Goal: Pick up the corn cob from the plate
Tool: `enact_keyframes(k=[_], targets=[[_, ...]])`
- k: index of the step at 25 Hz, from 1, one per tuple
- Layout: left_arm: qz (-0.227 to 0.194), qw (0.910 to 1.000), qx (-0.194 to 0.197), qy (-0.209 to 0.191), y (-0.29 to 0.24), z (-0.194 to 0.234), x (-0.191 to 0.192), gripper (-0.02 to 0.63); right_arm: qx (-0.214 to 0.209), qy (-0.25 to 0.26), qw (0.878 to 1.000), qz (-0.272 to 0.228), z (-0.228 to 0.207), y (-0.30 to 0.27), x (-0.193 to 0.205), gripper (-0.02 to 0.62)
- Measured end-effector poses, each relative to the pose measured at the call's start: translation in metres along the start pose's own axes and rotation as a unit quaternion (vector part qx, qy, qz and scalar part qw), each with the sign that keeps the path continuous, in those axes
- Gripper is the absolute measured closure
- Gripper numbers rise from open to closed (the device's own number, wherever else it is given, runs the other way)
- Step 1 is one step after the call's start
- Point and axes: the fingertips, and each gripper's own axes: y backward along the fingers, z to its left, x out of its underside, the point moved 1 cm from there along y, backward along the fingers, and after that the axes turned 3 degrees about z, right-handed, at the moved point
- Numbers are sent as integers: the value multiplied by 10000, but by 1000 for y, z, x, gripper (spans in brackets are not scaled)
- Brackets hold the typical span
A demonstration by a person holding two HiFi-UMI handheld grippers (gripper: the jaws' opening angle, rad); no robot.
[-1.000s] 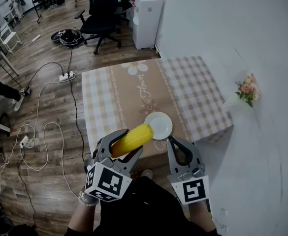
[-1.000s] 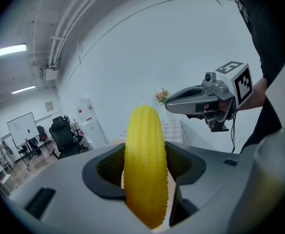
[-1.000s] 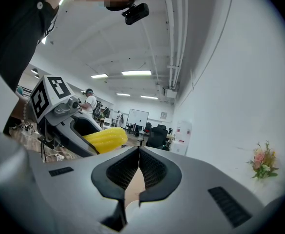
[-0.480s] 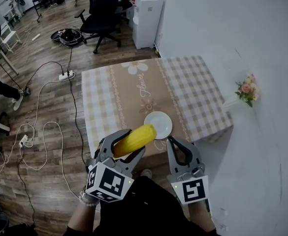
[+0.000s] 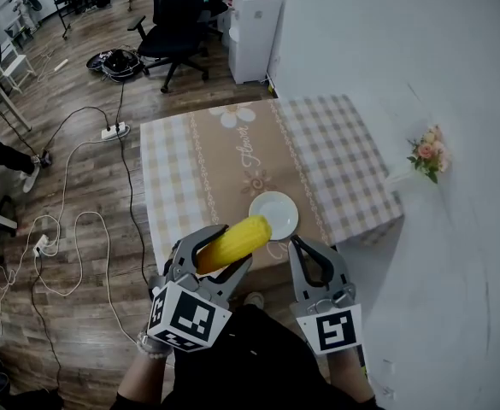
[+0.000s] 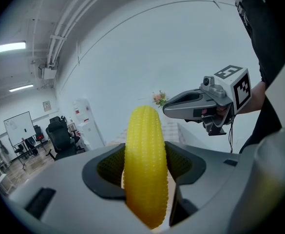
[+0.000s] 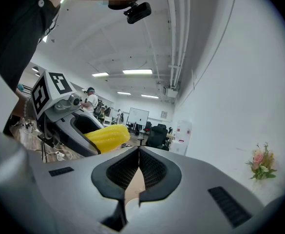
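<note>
A yellow corn cob (image 5: 231, 243) is clamped in my left gripper (image 5: 208, 258), held up near my body above the table's near edge. In the left gripper view the corn cob (image 6: 145, 165) stands upright between the jaws. A white plate (image 5: 273, 214) lies bare on the checked tablecloth just beyond the cob's tip. My right gripper (image 5: 311, 261) hovers to the right of the left one, its jaws closed together with nothing between them (image 7: 138, 168). From the right gripper view the corn cob (image 7: 108, 136) shows at the left.
The small table (image 5: 344, 156) with a checked and beige cloth stands against a white wall. A flower sprig (image 5: 427, 154) sits on the wall at the right. A black office chair (image 5: 174, 26), a white cabinet (image 5: 255, 32) and floor cables (image 5: 70, 220) lie beyond.
The left gripper with the corn cob has risen and shifted very slightly toward the plate; since half a second ago almost nothing has moved. The right gripper has stayed put.
</note>
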Motion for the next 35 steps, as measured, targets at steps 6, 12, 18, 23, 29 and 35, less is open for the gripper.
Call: enact_keyframes(k=[6,12,18,23,29,35], targets=[[4,10000,24,-7,-1,-1,-1,356,42,-25,10000,-8,-2,2,1,554],[-3,10000,24,-9,-2,0,-1,356,15,-15,10000,71,0,1,3,554],[6,10000,14,-17,-1,0,0,356,-24,29,10000,40,2,0,2,554],[34,10000,12,-13,-2,1,0,356,-58,4,10000,29,1,-3,2,554],[62,10000,25,-6,-3,2,1,356,-77,-3,9999,89,2,-3,3,554],[40,10000,41,2,-3,0,2,356,-59,1,9999,123,2,-2,5,554]])
